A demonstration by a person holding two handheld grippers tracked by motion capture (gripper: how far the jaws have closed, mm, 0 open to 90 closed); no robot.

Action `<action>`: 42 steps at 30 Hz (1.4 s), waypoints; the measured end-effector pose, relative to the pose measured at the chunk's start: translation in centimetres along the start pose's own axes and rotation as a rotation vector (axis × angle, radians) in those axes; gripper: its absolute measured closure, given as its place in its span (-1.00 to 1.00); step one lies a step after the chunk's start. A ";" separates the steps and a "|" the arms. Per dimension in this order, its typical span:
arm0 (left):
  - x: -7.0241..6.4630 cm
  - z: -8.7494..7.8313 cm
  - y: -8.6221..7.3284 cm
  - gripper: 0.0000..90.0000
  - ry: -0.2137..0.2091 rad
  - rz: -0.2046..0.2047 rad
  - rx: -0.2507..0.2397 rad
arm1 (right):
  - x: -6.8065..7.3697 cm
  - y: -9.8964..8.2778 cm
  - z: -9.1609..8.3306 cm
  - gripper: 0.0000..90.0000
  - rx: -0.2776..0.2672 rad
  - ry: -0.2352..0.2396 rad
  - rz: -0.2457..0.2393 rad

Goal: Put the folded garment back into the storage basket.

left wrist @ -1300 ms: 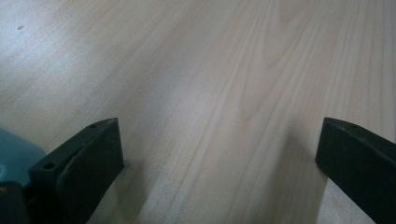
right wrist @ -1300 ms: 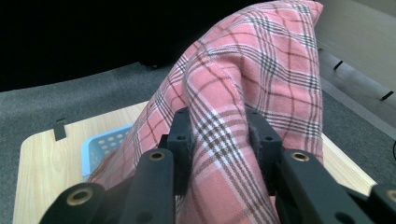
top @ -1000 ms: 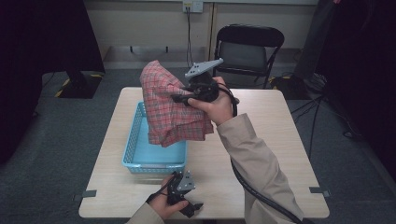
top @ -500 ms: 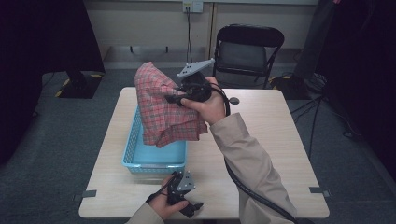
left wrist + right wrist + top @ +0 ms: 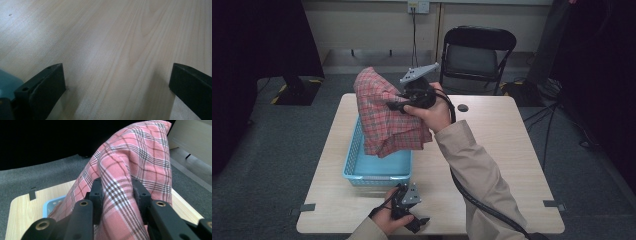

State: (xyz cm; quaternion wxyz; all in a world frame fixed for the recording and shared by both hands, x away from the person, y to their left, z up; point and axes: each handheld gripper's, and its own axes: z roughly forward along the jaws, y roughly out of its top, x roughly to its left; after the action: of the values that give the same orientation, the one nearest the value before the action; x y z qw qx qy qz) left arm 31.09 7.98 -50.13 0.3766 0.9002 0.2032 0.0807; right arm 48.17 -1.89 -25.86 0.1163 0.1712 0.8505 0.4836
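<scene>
Above the pale wooden table (image 5: 492, 150), the right gripper (image 5: 398, 106) holds a pink plaid cloth (image 5: 387, 120) up in the air; its black jaws are pinched on a fold of the fabric, as the right gripper view shows, with the soft woven check (image 5: 140, 157) bunched between the two blocky pads and rising in a rounded peak beyond them; the cloth is a brushed, flannel-like weave crossed by dark and white lines, and it hangs in loose creases, its lower edge draping down over the far part of a light blue plastic basket (image 5: 362, 172); the basket is rectangular with slotted, lattice-like walls and stands on the left half of the table; a grey three-cornered plate sits on top of the right gripper, and a thick black cable trails down along the beige sleeve (image 5: 477, 175). Near the front edge of the table the left gripper (image 5: 419, 221) rests low on the surface just in front of the basket; in the left gripper view its matte black jaws stand wide apart with nothing between them but smooth, pale wood grain (image 5: 117, 50). Beyond the table stands a black folding chair (image 5: 479, 50) on grey carpet.
</scene>
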 end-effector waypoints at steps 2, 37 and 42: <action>0.0 0.0 0.0 -1.00 0.000 0.000 0.000 | 0.0 -0.1 0.3 0.50 -0.003 0.007 0.003; 0.0 0.0 0.0 -1.00 0.000 -0.002 0.000 | 0.4 -1.6 3.9 0.50 -0.001 0.028 0.044; 0.0 0.0 0.0 -1.00 0.001 -0.002 0.000 | 0.2 -2.0 4.1 0.50 -0.001 0.029 0.056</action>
State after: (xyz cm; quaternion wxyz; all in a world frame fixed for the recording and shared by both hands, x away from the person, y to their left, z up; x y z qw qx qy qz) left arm 31.07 7.99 -50.13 0.3767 0.9000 0.2040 0.0807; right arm 49.09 0.48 -29.68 0.0904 0.1876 0.8467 0.4896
